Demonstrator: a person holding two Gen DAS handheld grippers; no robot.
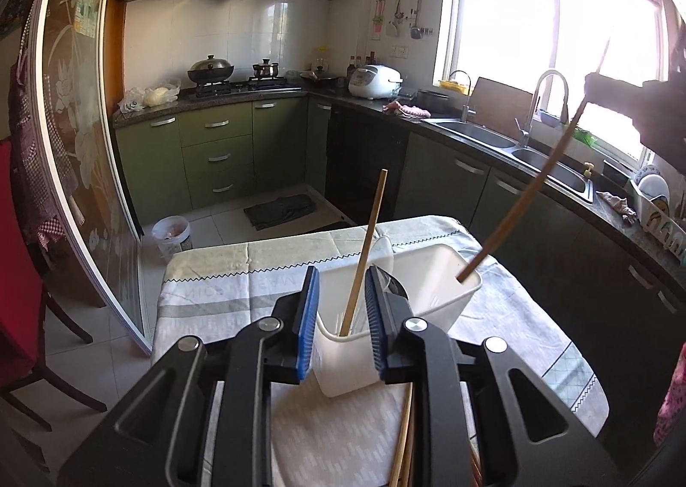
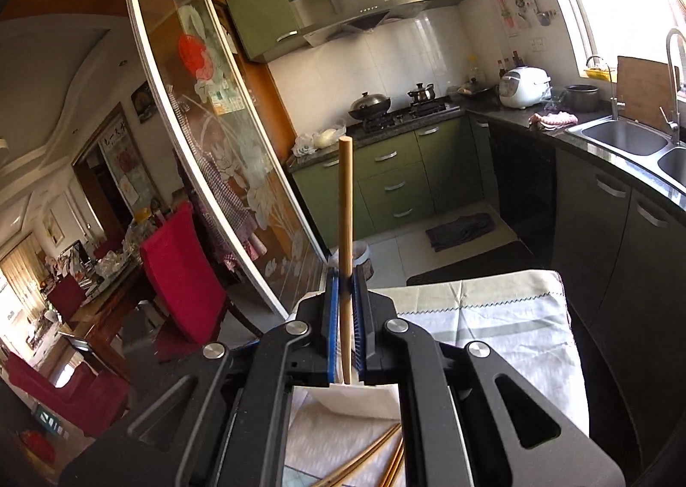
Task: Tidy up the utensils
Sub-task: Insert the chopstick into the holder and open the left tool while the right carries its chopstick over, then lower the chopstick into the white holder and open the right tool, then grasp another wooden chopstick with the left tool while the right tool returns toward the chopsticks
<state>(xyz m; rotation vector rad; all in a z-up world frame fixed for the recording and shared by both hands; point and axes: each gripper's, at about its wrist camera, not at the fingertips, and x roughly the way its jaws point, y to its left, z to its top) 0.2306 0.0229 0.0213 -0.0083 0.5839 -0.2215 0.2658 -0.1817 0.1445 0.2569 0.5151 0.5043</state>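
A white plastic utensil holder (image 1: 433,272) stands on the cloth-covered table (image 1: 240,298). My left gripper (image 1: 341,315) is shut on the holder's near compartment wall, and one wooden chopstick (image 1: 368,247) stands in that compartment. My right gripper (image 2: 345,294) is shut on another wooden chopstick (image 2: 345,204), held upright. In the left wrist view that chopstick (image 1: 531,182) slants down with its tip at the holder's far rim, and the right gripper (image 1: 617,94) shows dark at the upper right. Several loose chopsticks (image 2: 368,457) lie on the table below; they also show in the left wrist view (image 1: 405,440).
A clear glass (image 1: 383,251) stands behind the holder. The kitchen counter with a double sink (image 1: 506,144) runs along the right. A red chair (image 2: 180,272) and a sliding glass door (image 1: 77,135) are at the left. A small bin (image 1: 171,234) stands on the floor beyond the table.
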